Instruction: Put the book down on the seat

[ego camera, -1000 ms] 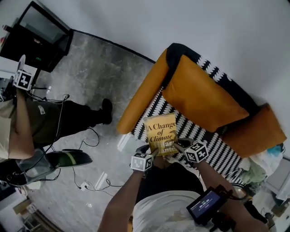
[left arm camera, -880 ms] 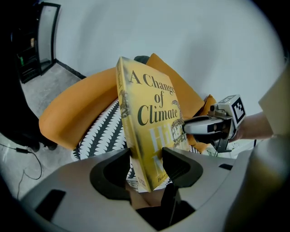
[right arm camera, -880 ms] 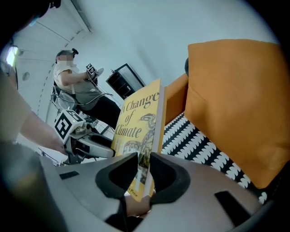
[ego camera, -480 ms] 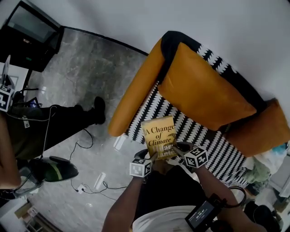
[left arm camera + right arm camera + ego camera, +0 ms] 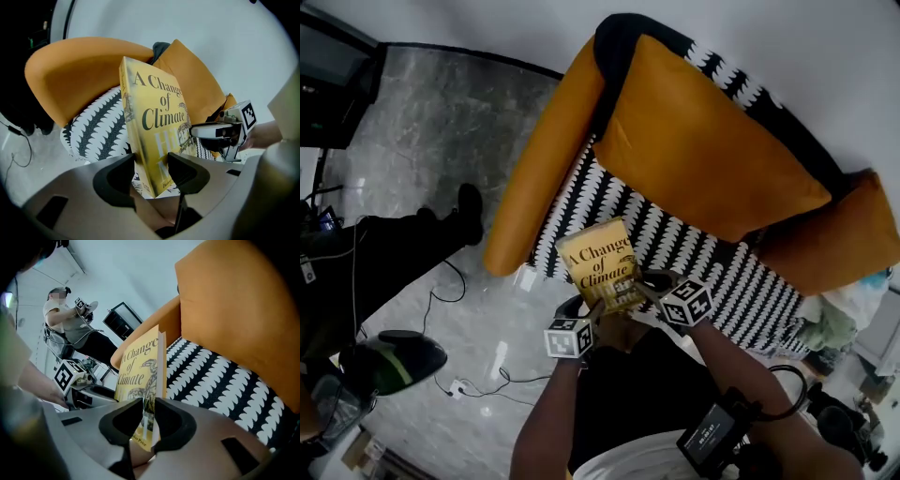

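A yellow book (image 5: 598, 264) titled "A Change of Climate" stands upright, held between both grippers above the front edge of the black-and-white patterned seat (image 5: 675, 251) of an orange armchair (image 5: 703, 141). My left gripper (image 5: 589, 314) is shut on the book's lower left corner, and my right gripper (image 5: 645, 283) is shut on its lower right edge. In the left gripper view the book (image 5: 157, 126) sits between the jaws of the left gripper (image 5: 152, 169), with the seat (image 5: 93, 126) behind it. In the right gripper view the right gripper (image 5: 149, 420) pinches the book (image 5: 140, 364) edge-on beside the seat (image 5: 211, 376).
A second person (image 5: 366, 267) sits on the left over the grey floor, also visible as a person (image 5: 70, 319) holding a marker cube. Cables (image 5: 478, 382) trail on the floor. A dark monitor (image 5: 123, 319) stands behind. Crumpled cloth (image 5: 825, 328) lies right of the chair.
Both grippers have sunk with the book toward the chair's seat. The chair now looks larger and closer, and the seated person has slid toward the left edge of the head view.
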`<control>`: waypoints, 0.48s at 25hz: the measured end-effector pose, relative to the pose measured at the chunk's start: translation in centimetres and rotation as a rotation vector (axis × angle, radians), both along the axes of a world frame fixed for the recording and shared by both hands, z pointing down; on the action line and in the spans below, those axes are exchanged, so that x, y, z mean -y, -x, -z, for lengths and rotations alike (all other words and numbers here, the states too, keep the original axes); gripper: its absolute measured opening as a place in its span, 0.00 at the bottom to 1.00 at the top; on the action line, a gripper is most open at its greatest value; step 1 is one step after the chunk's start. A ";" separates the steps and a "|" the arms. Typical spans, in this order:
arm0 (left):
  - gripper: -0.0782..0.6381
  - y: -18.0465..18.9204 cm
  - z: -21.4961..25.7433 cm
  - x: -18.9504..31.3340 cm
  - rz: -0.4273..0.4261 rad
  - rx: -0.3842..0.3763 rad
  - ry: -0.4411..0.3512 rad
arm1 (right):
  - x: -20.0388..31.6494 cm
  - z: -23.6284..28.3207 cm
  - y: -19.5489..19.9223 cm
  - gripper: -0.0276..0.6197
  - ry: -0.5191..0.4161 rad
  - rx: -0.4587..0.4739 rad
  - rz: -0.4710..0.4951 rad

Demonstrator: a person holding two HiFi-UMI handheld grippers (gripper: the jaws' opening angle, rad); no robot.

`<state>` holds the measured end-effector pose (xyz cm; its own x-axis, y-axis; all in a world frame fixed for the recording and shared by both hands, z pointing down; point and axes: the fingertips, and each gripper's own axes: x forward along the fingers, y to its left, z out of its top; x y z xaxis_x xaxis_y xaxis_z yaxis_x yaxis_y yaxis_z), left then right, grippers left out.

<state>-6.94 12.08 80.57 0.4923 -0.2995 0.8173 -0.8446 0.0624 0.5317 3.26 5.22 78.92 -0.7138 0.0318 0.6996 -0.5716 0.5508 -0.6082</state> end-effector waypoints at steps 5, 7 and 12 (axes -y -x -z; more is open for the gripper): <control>0.44 0.3 -1.8 -0.1 0.006 0.004 0.019 | 0.0 -1.9 0.4 0.18 0.023 -0.016 0.000; 0.44 0.5 -2.3 0.1 -0.001 0.012 0.027 | 0.1 -2.5 0.5 0.18 0.025 -0.016 0.001; 0.44 0.7 -2.1 1.3 -0.022 0.019 0.022 | 0.8 -2.9 0.6 0.18 0.019 -0.011 -0.008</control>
<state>-7.67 10.81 82.67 0.4825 -0.2706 0.8330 -0.8561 0.0556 0.5139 2.65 4.43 81.77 -0.7063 0.0393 0.7068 -0.5827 0.5348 -0.6120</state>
